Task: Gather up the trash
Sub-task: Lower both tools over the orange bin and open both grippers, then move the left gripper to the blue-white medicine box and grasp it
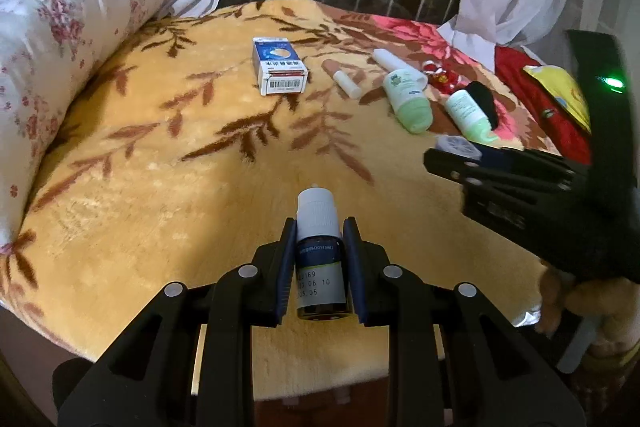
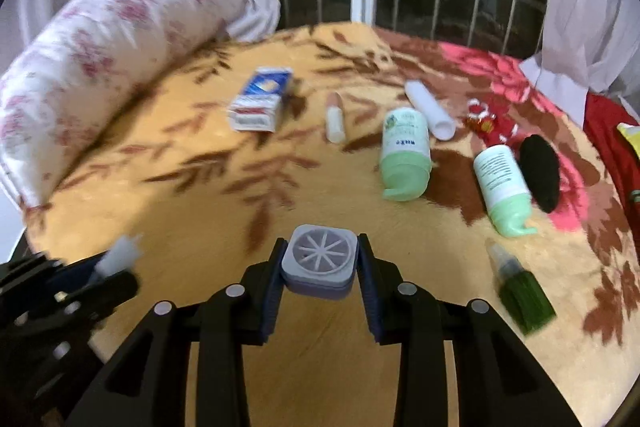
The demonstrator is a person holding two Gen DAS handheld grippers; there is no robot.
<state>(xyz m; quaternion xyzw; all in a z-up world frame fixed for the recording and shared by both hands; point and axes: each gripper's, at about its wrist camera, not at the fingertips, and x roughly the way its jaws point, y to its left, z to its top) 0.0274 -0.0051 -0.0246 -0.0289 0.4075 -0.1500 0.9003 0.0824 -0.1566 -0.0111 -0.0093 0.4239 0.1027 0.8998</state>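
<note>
Trash on bed w/ tan leaf-print blanket: dropper bottle, white cap, dark body, clamped in left tongs, held over near edge. Square grey case w/ spoke-pattern lid, pinched in right tongs. Still lying far side: blue-white carton; lip-balm stick; 2 green bottles at right, near each other; small green spray bottle, near right.
</note>
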